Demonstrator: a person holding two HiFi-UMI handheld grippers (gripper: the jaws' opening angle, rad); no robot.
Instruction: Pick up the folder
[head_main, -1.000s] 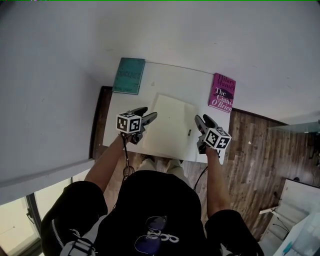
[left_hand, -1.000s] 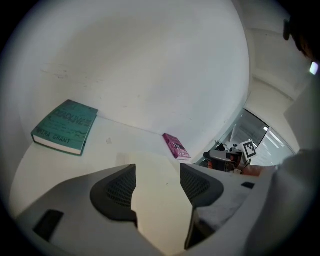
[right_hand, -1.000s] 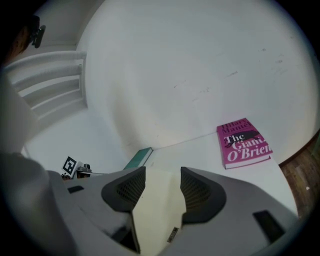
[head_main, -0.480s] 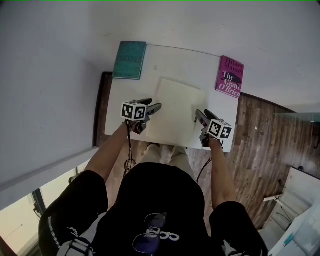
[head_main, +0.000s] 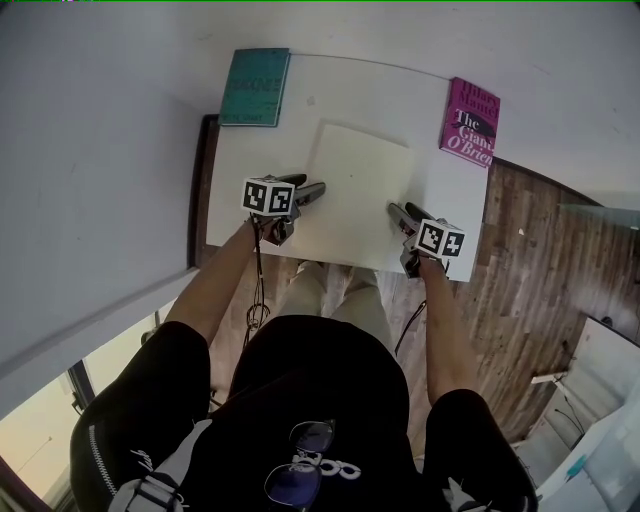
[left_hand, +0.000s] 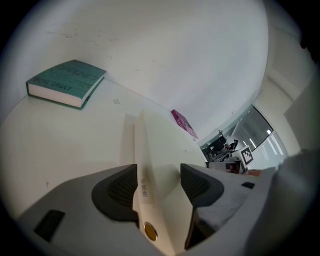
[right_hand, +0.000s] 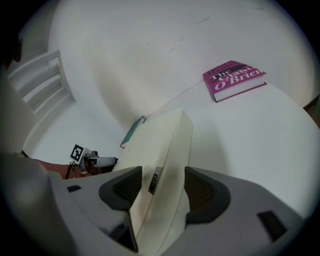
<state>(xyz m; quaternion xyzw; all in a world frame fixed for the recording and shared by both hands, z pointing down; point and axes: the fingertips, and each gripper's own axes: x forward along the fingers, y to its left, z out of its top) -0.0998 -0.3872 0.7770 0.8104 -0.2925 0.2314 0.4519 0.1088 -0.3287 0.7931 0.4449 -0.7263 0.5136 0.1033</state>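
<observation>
— Two claws on one folder (head_main: 355, 195), which lies flat mid-table, its near side close to the table's (head_main: 390, 85) front edge. Where's the danger?

— Thin edge, that's the danger. Left claw (left_hand: 159, 184) straddles the folder's left edge, right claw (right_hand: 163, 186) straddles the right edge, and neither looks clamped. Close too shallow and the cover alone could come up, or the whole thing could slip out as it rises.

— And if one side bites before the other?

— Then I'd expect it to bow, or skid toward the front edge and maybe off it. An uneven lift would twist it too.

— Talk me through the right claw.

— Wide apart, and the jaws have just been opening. The folder edge runs up between them, with a gap showing beside the right pad (right_hand: 202, 192). Nothing gripped.

— Left?

— Jaws apart as well, folder edge between them. It sits right against the left pad (left_hand: 117, 190), touching or nearly, I can't say which, with a gap on the other side. No squeeze that I can see.

— Books in the way?

— No. Teal book (head_main: 255, 87) is at the far left corner, magenta book (head_main: 470, 120) at the far right corner, both well apart from the claws.
</observation>
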